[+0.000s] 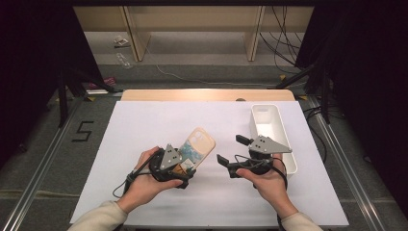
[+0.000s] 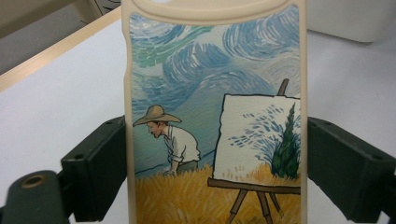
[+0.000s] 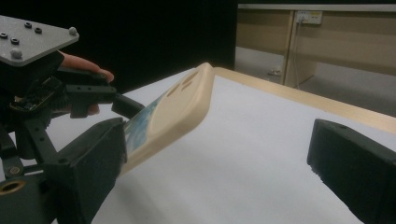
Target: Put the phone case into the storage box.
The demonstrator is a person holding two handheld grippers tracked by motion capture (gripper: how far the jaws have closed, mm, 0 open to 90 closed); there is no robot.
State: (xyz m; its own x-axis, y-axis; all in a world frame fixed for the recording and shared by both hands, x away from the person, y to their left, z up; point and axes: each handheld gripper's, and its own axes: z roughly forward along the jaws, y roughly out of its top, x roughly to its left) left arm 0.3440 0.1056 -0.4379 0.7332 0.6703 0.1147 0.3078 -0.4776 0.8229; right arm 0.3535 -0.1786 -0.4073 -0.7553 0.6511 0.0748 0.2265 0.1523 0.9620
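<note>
White covering spreads over the table [image 1: 144,125], with a wooden edge along its far side and a grey floor beyond. From where I sit, my left gripper [image 1: 185,166] has a phone case [image 1: 198,148] clamped between its jaws; in the left gripper view the black pads press on both long edges of the case [image 2: 215,116], near its lower end. The case is cream-rimmed with a painted scene (a man in a straw hat beside an easel in a yellow field), and it is lifted off the table, tilted upward and away from me. My right gripper [image 1: 231,150] sits just right of the case with its jaws spread and nothing between them, aimed toward the case. A white bin [image 1: 267,122] stands just beyond that hand, near the table's right side.
</note>
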